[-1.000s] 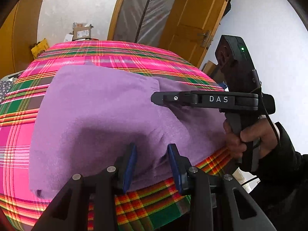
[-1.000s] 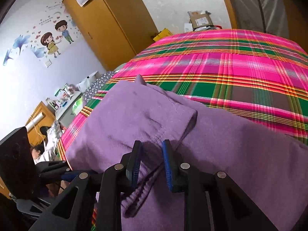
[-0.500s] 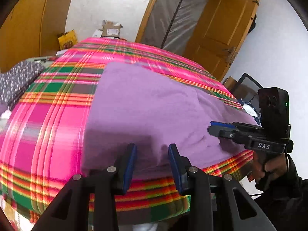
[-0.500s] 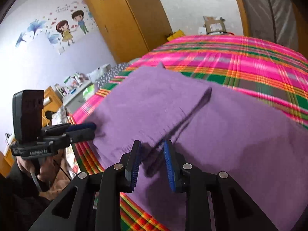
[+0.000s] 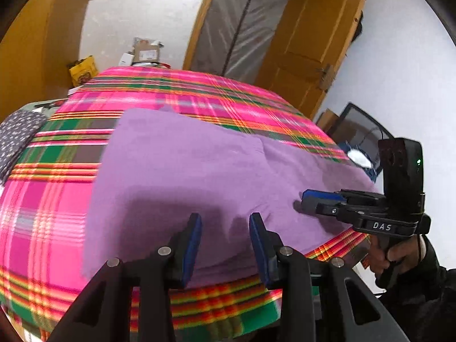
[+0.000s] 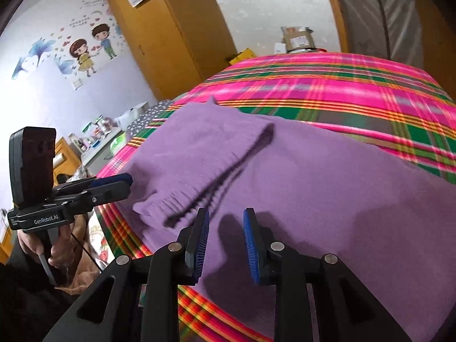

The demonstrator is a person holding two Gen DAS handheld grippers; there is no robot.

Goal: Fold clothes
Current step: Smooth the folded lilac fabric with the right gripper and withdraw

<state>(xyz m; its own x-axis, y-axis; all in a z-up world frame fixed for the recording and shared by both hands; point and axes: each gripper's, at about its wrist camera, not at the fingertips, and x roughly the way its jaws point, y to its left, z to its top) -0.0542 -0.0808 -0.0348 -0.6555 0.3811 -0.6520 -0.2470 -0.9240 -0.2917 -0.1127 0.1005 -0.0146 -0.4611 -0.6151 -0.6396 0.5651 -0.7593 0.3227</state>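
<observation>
A purple garment [image 5: 185, 165] lies spread on a pink and green plaid bedspread [image 5: 42, 199]. In the right wrist view one part of the garment [image 6: 313, 176] is folded over the rest, and a dark drawstring [image 6: 211, 191] trails from that fold. My left gripper [image 5: 225, 219] hovers open over the garment's near edge with nothing between its pads. It shows from the side at the bed's left edge, the left gripper [image 6: 125, 181]. My right gripper [image 6: 225, 213] stands open just above the cloth, right of the drawstring. In the left wrist view the right gripper [image 5: 306, 199] hangs over the garment's right corner.
Beside the bed lies a dotted cloth [image 5: 17, 139]. Cardboard boxes [image 5: 145, 52] stand beyond the far edge. A wooden door [image 5: 313, 42] and a dark screen [image 5: 359, 131] are at the right. A wardrobe [image 6: 171, 37] and a cluttered shelf [image 6: 99, 139] stand at the left.
Both grippers have drawn back toward the bed's near edge. The right gripper has left the folded part, its jaws stand a little wider, and the drawstring no longer lies between them.
</observation>
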